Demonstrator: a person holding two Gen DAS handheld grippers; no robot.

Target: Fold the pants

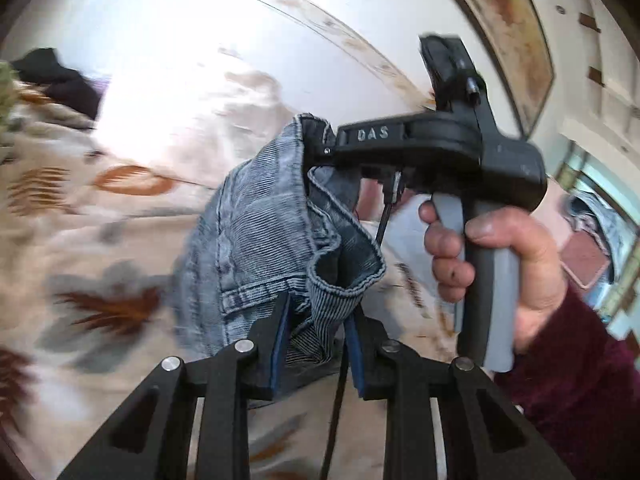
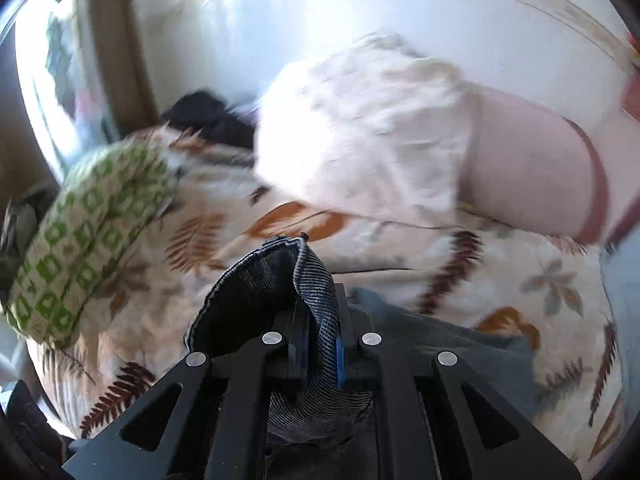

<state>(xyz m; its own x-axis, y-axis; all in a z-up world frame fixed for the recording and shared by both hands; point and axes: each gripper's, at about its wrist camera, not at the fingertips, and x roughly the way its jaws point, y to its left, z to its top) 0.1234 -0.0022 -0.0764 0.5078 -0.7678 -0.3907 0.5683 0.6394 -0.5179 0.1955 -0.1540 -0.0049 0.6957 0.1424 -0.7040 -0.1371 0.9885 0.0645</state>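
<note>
I am holding the faded blue ribbed denim pants (image 1: 256, 236) up in the air above the bed, gathered into soft hanging folds with a stitched hem curling outward and a darker inside face showing. My left gripper (image 1: 316, 344), black with blue padded faces, is clamping a bunched fold of that denim between its pads; the jaws are standing only a little apart, the cloth filling the gap. My right gripper (image 1: 320, 148), a black plastic tool with a grey handle, is pinching the top edge of the pants higher up, and my right hand (image 1: 492, 264) is wrapping round that handle, a dark red fuzzy sleeve (image 1: 580, 384) trailing from the wrist. In the right wrist view the same right gripper (image 2: 320, 344) is clenched tight on a rolled strip of the striped dark denim (image 2: 288, 280), which is arching up over the fingers and bulging out beneath them.

Below the pants the cream bedspread printed with rust and brown fern leaves (image 2: 460, 256) is lying rumpled. A white wrinkled pillow (image 2: 360, 128) is resting on it near the wall, and a cushion with a green square pattern (image 2: 84, 240) is lying at the left edge. A dark heap of cloth (image 2: 208, 116) is lying behind them, too blurred to tell further.
</note>
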